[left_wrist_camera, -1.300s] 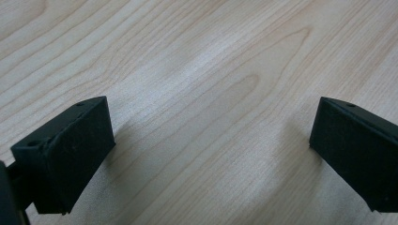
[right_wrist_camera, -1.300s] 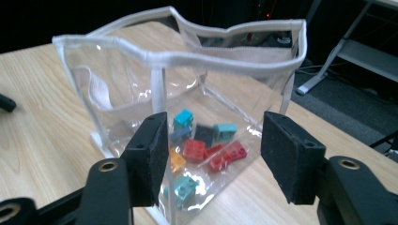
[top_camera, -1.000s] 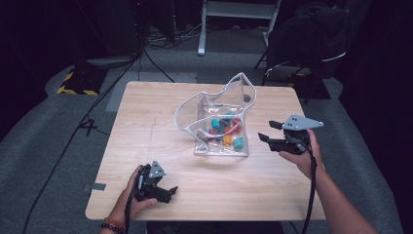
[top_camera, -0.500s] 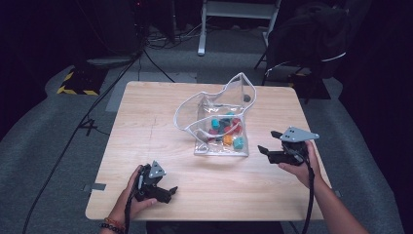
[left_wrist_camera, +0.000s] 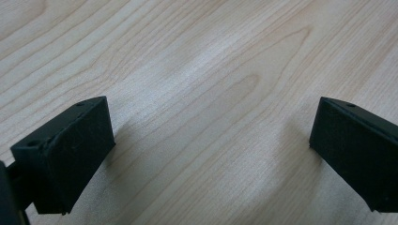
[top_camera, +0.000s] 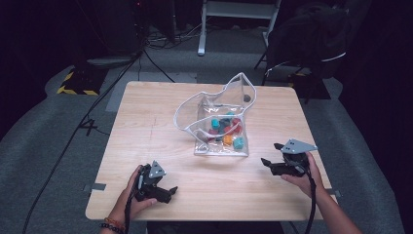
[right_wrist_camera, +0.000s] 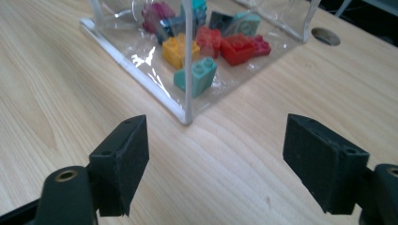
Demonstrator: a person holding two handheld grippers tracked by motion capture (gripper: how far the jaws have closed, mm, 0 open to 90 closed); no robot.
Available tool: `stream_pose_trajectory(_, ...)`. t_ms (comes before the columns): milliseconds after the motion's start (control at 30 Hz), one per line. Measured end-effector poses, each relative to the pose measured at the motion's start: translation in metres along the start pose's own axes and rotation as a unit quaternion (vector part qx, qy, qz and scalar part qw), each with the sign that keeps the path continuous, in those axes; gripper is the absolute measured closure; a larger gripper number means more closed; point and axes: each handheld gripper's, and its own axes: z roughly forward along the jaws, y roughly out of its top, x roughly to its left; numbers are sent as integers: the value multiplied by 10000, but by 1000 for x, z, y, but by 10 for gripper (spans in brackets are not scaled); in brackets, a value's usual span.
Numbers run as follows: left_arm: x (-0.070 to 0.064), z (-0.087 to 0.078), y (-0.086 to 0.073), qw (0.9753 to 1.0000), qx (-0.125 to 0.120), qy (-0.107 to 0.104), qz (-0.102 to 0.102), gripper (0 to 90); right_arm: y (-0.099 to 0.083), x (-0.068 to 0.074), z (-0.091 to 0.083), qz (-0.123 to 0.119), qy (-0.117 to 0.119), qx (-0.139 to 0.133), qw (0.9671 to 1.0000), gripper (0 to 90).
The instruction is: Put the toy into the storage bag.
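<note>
Pale wood grain runs across the tabletop point(top_camera: 146, 126), and the clear bag point(top_camera: 216, 122) near its middle serves as the landmark. Nearest the person, on the near left of the bag and well apart from it, the left gripper point(top_camera: 163, 191) rests low over the wood in the left hand point(top_camera: 130, 195); its jaws are spread wide with bare wood between them, as the left gripper view shows point(left_wrist_camera: 211, 150). On the near right of the bag, closer to it, the right gripper point(top_camera: 270, 155) is held in the right hand point(top_camera: 304, 173), jaws also spread wide and empty, pointing toward the bag's near corner point(right_wrist_camera: 213, 164). In the right gripper view that corner lies just beyond the gap between the jaws, not touching either one. The bag lies flat at its near end, its open mouth standing up at the far end. Inside it sit toy bricks point(right_wrist_camera: 202, 44): teal, yellow, red, magenta and dark ones, heaped together against the near edge. Beyond the bag, a round hole point(right_wrist_camera: 325, 36) shows in the tabletop.
</note>
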Motion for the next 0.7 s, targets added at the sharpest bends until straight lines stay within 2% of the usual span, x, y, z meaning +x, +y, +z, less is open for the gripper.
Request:
stream_pose_trajectory(267, 0, 0, 0, 10000, -1, -2, -2, 3, -29, -1, 5, 100, 141, 238, 9996, 235)
stream_pose_trajectory(433, 0, 0, 0, 10000, 0, -1, -1, 3, -43, -2, 7, 97, 101, 403, 9991, 227)
stream_pose_trajectory(600, 0, 0, 0, 10000, -1, -1, -1, 3, -59, -5, 2, 250, 109, 406, 9988, 227)
stream_pose_trajectory(700, 0, 0, 0, 10000, -1, -1, -2, 3, -68, -5, 1, 326, 188, 503, 9980, 227)
